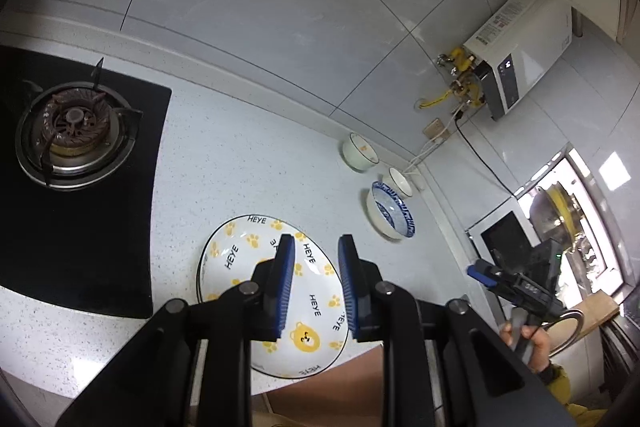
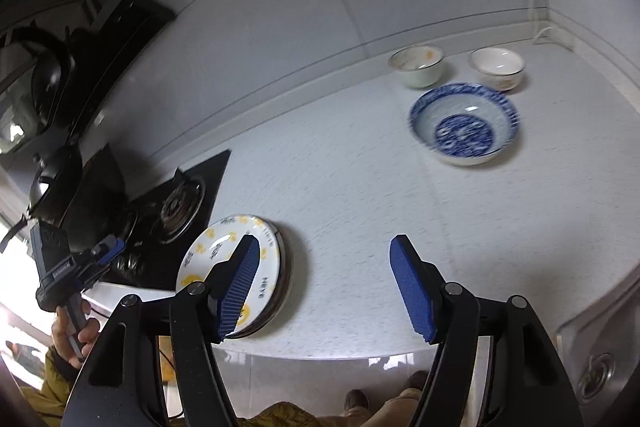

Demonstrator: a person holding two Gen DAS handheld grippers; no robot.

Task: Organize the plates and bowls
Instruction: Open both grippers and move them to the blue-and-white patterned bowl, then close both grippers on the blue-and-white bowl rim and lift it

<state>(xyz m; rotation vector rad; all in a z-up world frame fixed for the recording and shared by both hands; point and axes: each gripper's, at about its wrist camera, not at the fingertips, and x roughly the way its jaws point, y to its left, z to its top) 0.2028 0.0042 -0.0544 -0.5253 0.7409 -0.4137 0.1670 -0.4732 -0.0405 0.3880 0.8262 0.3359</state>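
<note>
My left gripper (image 1: 316,267): jaws apart, nothing between pads, poised over stacked paw-print plates (image 1: 276,311) near counter (image 1: 240,163) front edge. Gas burner (image 1: 70,131) left of jaws. My right gripper (image 2: 324,287): jaws wide apart, holding nothing; plate stack (image 2: 224,259) at its left finger. Blue patterned bowl (image 2: 464,125) ahead and right of right jaws, well apart. Two small white bowls (image 2: 418,67) (image 2: 497,67) just beyond it by wall. Sink (image 2: 600,359) far right.
</note>
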